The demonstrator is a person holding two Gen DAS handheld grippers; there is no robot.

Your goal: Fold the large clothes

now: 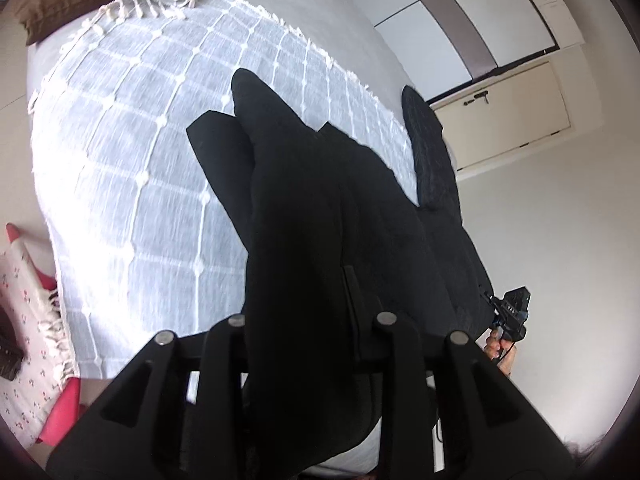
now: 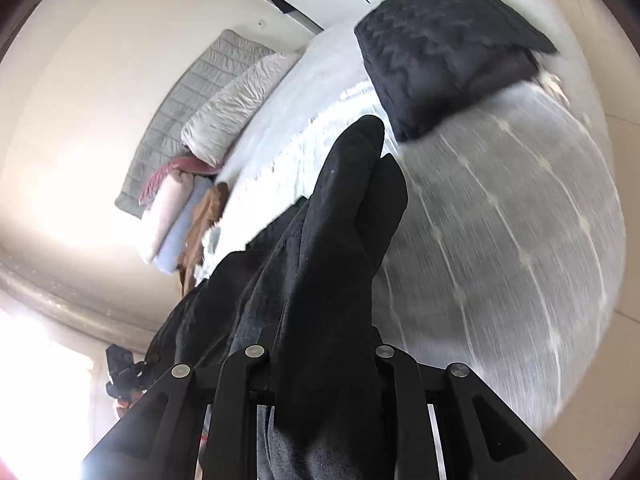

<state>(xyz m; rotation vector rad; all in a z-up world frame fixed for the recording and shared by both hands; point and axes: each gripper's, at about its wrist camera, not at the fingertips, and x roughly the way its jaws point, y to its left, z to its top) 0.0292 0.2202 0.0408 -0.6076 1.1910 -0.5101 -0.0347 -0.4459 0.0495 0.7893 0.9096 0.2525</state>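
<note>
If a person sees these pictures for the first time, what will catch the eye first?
First, the black garment, which fills the middle of both views, gripped by the left gripper and the right gripper and lifted above the bed. Next, the white checked blanket spread on the bed beneath it, and a black quilted cushion at its far side.

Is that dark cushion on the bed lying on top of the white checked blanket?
Yes, the dark cushion rests partly on the white checked blanket.
</note>
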